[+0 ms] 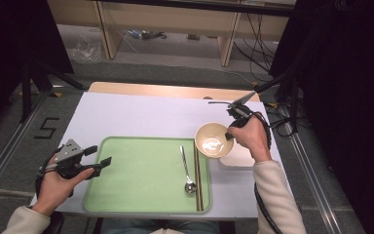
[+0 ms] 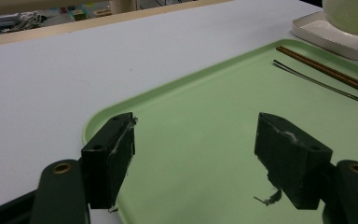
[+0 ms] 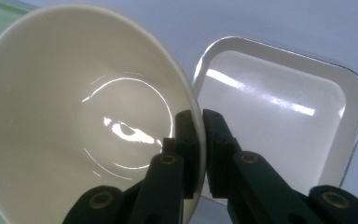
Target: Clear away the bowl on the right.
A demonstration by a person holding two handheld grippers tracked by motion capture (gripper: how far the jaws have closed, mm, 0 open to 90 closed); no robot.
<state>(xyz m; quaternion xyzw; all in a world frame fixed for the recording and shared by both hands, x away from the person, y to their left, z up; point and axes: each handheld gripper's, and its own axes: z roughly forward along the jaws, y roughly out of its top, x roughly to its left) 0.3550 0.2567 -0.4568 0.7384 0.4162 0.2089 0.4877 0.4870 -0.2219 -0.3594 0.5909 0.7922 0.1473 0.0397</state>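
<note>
While the right hand-held gripper (image 1: pixel 230 135) is clamping the rim of the cream bowl (image 1: pixel 213 140), one jaw inside the wall and one outside, the bowl is hanging tilted in the air, clear of the worktop (image 1: pixel 141 114). Directly beyond the jaws, in the right gripper view, the shallow white dish (image 3: pixel 279 112) is lying empty beneath and beside the bowl. The step in hand appears to be carrying the bowl, judged as a transfer toward the green tray (image 1: pixel 141 175), which is lying just beside the gripper on its inner side.

The next move is likely calling for levelling the bowl and lowering it onto a bare part of the tray before the jaws are released. The grip is narrow, on the rim alone, so the bowl could be swinging or slipping if moved abruptly.

Nearest the gripper on the tray, the brown chopsticks (image 1: pixel 198 178) and the metal spoon (image 1: pixel 187 170) are lying side by side along the tray's near edge; these are standing in the way of a short set-down, so the bowl would need to pass over them toward the open middle.

The left hand-held gripper (image 1: pixel 102 163) is resting with jaws spread and empty, hovering over the tray's far corner.
</note>
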